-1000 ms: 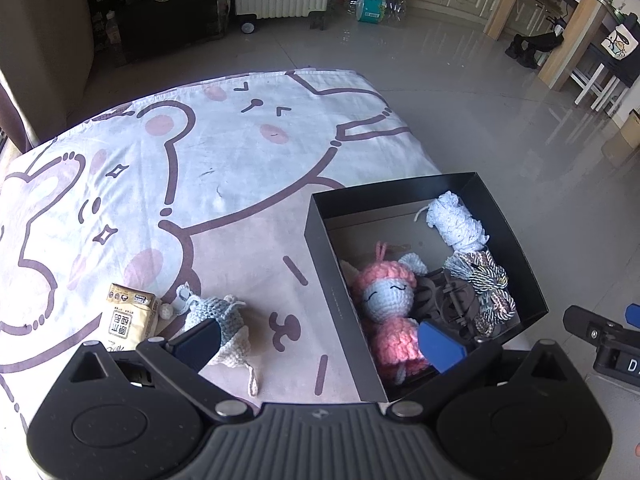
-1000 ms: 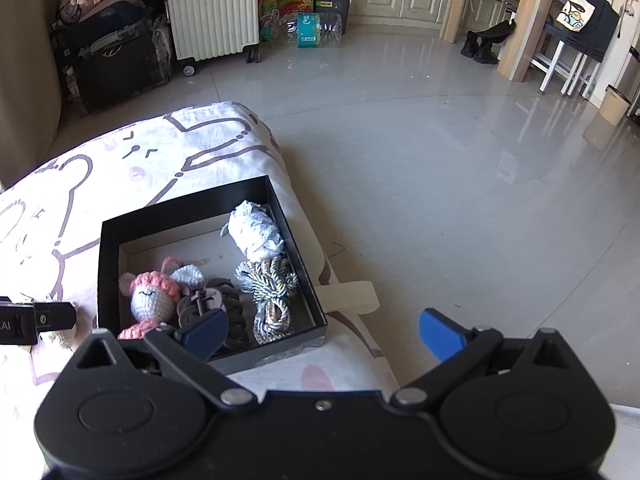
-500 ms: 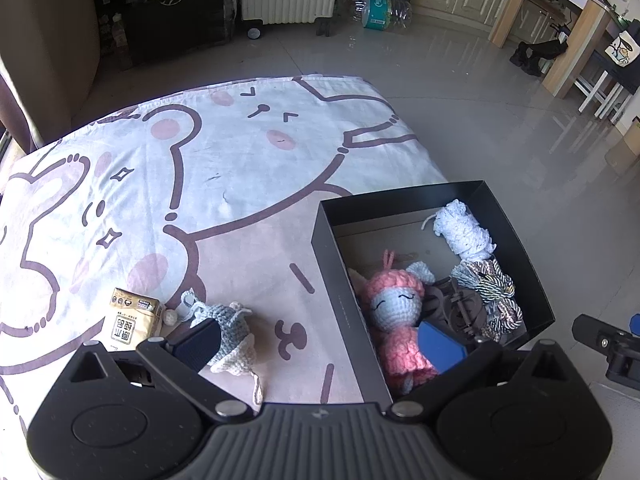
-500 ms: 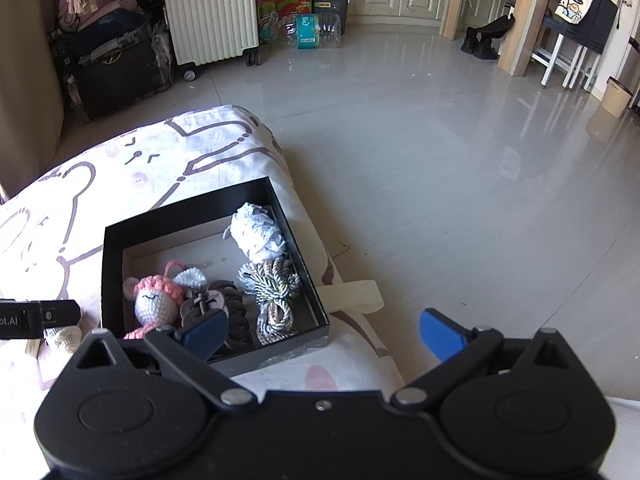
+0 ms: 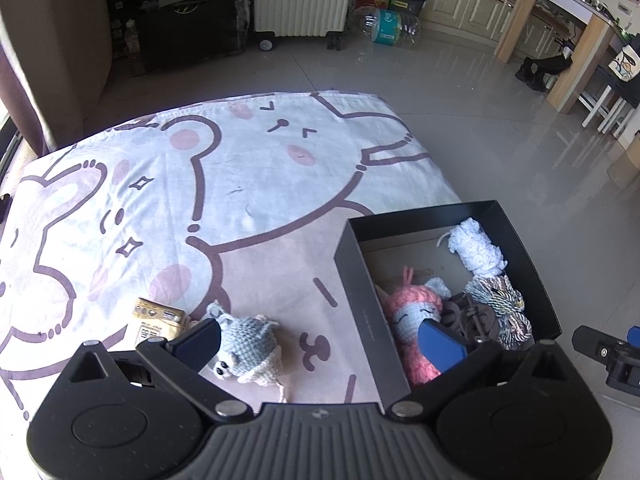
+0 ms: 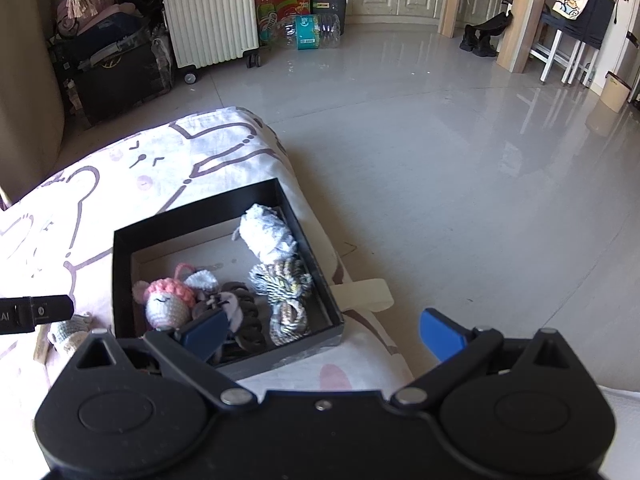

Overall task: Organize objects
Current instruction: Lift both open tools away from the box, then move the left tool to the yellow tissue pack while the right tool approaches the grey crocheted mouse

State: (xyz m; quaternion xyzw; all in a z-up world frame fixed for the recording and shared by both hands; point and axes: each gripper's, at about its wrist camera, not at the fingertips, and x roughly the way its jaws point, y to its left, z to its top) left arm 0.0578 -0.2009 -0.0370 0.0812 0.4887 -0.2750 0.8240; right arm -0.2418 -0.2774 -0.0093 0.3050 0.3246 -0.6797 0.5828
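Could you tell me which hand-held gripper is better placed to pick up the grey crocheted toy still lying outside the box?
Left. The left hand-held gripper is open with the grey crocheted toy just ahead, by its left finger. The right hand-held gripper sits beyond the black box.

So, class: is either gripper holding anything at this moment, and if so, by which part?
Nothing is held. The left gripper and the right gripper are both open, with nothing between their fingers.

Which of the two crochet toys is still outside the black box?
The grey-blue crochet toy. It lies on the blanket beside the left tool's fingertip, while the pink one already sits inside the box.
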